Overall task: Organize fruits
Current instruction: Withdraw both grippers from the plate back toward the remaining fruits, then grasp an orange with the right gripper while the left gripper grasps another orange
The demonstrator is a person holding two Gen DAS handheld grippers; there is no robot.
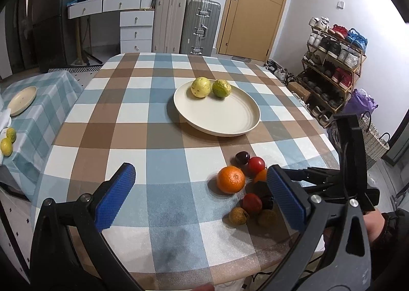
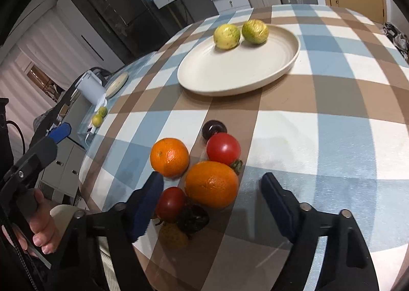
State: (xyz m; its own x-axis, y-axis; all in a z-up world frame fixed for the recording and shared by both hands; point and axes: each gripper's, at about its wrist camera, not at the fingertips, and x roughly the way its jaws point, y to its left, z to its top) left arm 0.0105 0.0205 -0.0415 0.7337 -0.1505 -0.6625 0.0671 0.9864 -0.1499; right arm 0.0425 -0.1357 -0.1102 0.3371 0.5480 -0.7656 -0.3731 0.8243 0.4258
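The right gripper (image 2: 212, 188) hangs over the fruit pile with its jaws partly open and holding nothing; the nearer orange (image 2: 211, 184) sits between them, untouched by either pad. Just left of it lie a second orange (image 2: 169, 157) and a small red tomato (image 2: 170, 203), with a larger tomato (image 2: 223, 149) just beyond. The step in hand looks like picking that orange: the jaws need to sink and close on its round, dimpled skin without nudging the smooth tomatoes. Farther ahead stands the matte cream plate (image 2: 281, 65), bearing two yellow-green fruits (image 2: 227, 36). The left gripper (image 1: 202, 188) hovers wide open and empty above the checked tablecloth (image 1: 127, 111).
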